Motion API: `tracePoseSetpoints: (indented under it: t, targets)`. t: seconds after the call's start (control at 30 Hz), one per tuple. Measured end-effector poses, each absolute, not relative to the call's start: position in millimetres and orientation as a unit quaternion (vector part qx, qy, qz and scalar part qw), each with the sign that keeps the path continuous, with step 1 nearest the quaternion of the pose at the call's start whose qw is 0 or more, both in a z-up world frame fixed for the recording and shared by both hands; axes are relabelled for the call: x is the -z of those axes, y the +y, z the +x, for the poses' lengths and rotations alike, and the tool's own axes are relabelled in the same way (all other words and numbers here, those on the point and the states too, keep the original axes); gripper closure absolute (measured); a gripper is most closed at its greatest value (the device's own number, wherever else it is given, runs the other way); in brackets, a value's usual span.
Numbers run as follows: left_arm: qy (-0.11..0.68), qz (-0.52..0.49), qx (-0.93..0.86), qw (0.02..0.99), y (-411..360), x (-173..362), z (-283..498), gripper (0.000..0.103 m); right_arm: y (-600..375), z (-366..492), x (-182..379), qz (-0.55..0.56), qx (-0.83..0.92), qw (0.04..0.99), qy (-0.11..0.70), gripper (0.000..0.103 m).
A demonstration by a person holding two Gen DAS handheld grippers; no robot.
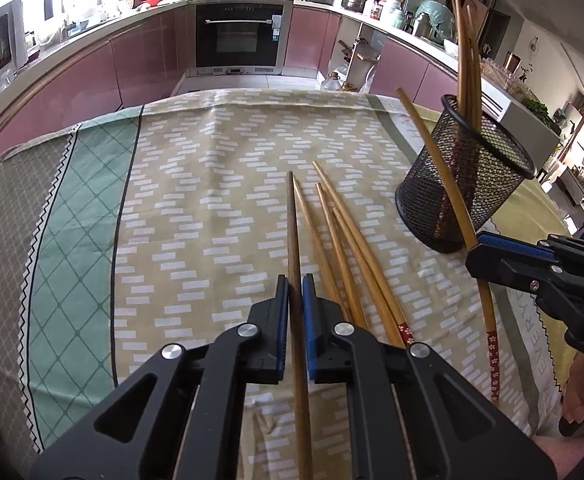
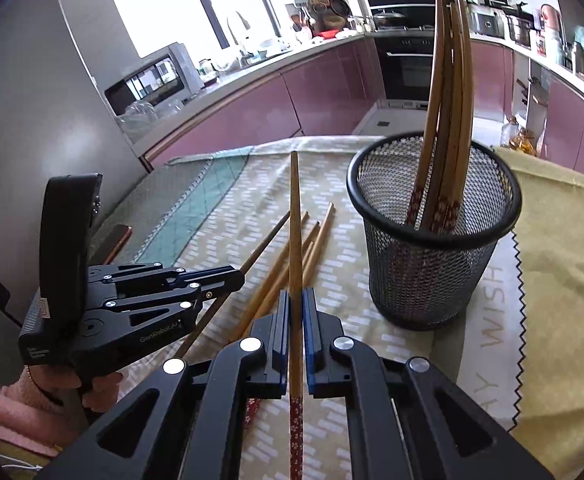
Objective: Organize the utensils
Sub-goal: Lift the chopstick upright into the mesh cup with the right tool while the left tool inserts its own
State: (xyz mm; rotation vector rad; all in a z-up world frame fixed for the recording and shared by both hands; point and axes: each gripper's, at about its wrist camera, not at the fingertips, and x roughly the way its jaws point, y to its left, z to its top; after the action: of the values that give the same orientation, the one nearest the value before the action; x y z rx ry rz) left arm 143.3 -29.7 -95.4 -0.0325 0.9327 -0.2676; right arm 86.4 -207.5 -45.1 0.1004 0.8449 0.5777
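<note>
Standing at two o'clock on the bench [image 1: 212,152], the black mesh cup [image 1: 464,196] holds several bamboo chopsticks [image 1: 468,76] upright. Four loose chopsticks [image 1: 344,248] lie fanned toward twelve. Left gripper [image 1: 295,292] jaws grip a dark chopstick [image 1: 293,232]; right gripper [image 2: 296,308] jaws grip a floral-ended chopstick [image 2: 295,240], both pointing twelve.

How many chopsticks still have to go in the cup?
Done: a few chopsticks already stand in the mesh cup. In hand: the left gripper is shut on a dark chopstick, and the right gripper is shut on a flower-patterned chopstick. Left: about four loose chopsticks still lie on the tablecloth.
</note>
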Motion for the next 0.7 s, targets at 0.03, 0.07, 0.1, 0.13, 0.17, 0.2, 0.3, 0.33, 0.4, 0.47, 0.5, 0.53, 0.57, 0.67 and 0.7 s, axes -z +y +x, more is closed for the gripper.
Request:
tracePoseSetpoints:
  t: [0.03,0.07,0.1,0.13,0.17,0.2,0.3,0.33,0.4,0.47,0.5,0.53,0.57,0.67,0.7]
  targets:
    - [0.445,-0.016,0.13,0.886,-28.7,92.4,141.5,0.095,-209.0,84.7,41.5,0.048,-0.279,0.872,0.399,0.097]
    - [0.441,-0.016,0.132,0.888,-28.0,87.5,139.5,0.095,-212.3,82.5,39.2,0.049,-0.281,0.873,0.396,0.097]
    - [0.437,-0.016,0.135,0.889,-28.0,83.6,137.2,0.095,-214.6,81.0,35.8,0.052,-0.284,0.874,0.391,0.097]
    - [0.433,-0.017,0.139,0.89,-27.5,79.0,135.1,0.095,-213.3,82.0,32.8,0.054,-0.286,0.874,0.388,0.097]
    - [0.429,-0.016,0.142,0.892,-27.6,74.7,132.6,0.095,-215.8,81.0,30.1,0.056,-0.288,0.875,0.385,0.097]
    - [0.423,-0.015,0.146,0.894,-27.6,68.8,130.0,0.095,-218.6,80.1,26.7,0.059,-0.29,0.876,0.38,0.097]
    - [0.41,-0.02,0.164,0.897,-28.1,52.6,123.1,0.095,-224.2,80.9,17.2,0.071,-0.295,0.878,0.369,0.097]
    - [0.406,-0.022,0.171,0.898,-27.8,47.9,122.1,0.095,-227.3,80.2,14.2,0.075,-0.297,0.879,0.365,0.097]
    - [0.396,-0.032,0.191,0.898,-27.1,36.1,119.8,0.095,-234.3,79.6,8.2,0.081,-0.299,0.881,0.358,0.097]
    - [0.386,-0.043,0.212,0.897,-26.2,23.5,116.8,0.095,-240.6,79.3,1.1,0.085,-0.297,0.884,0.349,0.097]
    - [0.382,-0.048,0.22,0.896,-26.5,18.1,116.2,0.095,-244.0,79.1,-2.3,0.087,-0.296,0.886,0.345,0.097]
    - [0.376,-0.053,0.229,0.896,-25.3,11.9,115.2,0.095,-249.0,78.7,-7.1,0.089,-0.294,0.889,0.339,0.097]
    - [0.371,-0.058,0.237,0.896,-24.6,6.7,114.6,0.095,-251.1,78.6,-10.4,0.09,-0.292,0.892,0.334,0.097]
    - [0.347,-0.072,0.255,0.9,-23.7,-12.4,111.8,0.095,-263.4,78.4,-22.4,0.094,-0.286,0.899,0.317,0.097]
    - [0.342,-0.077,0.26,0.9,-23.5,-17.2,112.0,0.095,-267.5,78.9,-26.8,0.094,-0.284,0.902,0.312,0.097]
